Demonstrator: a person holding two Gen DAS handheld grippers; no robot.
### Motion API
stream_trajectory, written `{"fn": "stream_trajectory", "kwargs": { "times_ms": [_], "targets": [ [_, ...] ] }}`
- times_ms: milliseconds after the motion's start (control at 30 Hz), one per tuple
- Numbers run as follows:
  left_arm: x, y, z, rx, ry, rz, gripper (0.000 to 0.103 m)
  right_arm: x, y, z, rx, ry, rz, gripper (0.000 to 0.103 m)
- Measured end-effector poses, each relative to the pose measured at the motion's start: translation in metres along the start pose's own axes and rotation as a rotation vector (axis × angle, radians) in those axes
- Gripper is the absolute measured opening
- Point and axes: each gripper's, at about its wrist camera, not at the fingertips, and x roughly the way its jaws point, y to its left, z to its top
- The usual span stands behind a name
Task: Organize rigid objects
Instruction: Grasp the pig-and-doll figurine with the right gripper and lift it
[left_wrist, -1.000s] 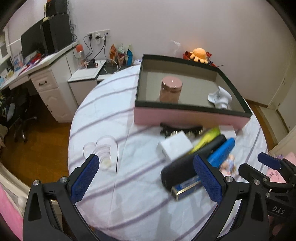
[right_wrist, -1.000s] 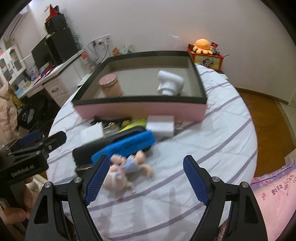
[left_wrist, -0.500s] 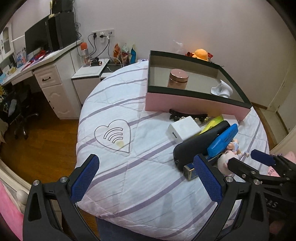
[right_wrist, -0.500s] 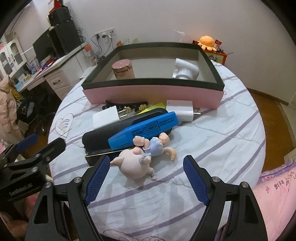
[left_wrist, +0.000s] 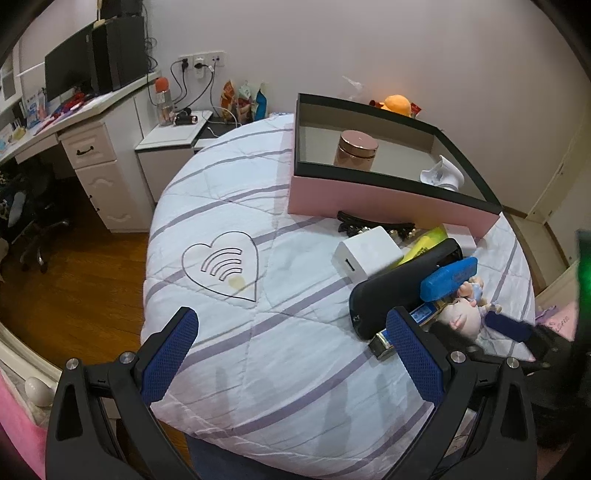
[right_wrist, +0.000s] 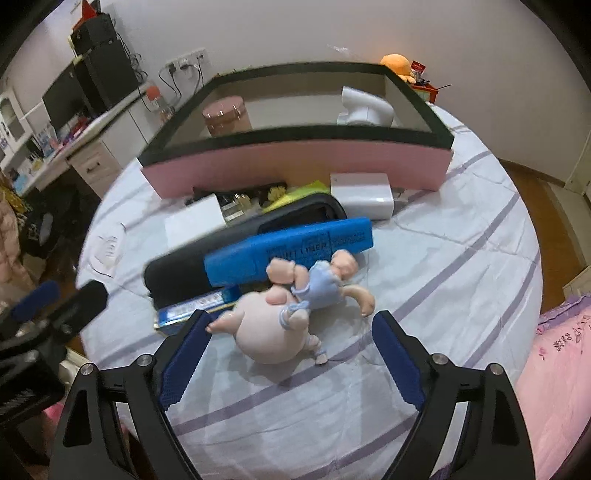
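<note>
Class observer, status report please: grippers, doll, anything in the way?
Right gripper jaws opening around the doll, not gripping. Left gripper open, empty. Blue marker touches the doll.

blue marker (right_wrist: 288, 251) | blurred print, probably "POINT LINER" | nothing else legible

Both wrist views look steeply down, sharing the pink box (left_wrist: 388, 199) (right_wrist: 295, 166).
</note>
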Motion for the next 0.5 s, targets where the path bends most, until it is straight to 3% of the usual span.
{"fn": "stream_trajectory", "kwargs": {
  "times_ms": [200, 500],
  "targets": [
    [-0.001, -0.002, 0.001, 0.005, -0.001, 0.004, 0.103, 0.002, -0.014, -0.004, 0.071, -0.044, 0.044, 0.089],
    [0.002, -0.01, 0.004, 0.026, 0.004, 0.005, 0.103, 0.008, -0.015, -0.005, 0.032, -0.059, 0.032, 0.082]
  ]
}}
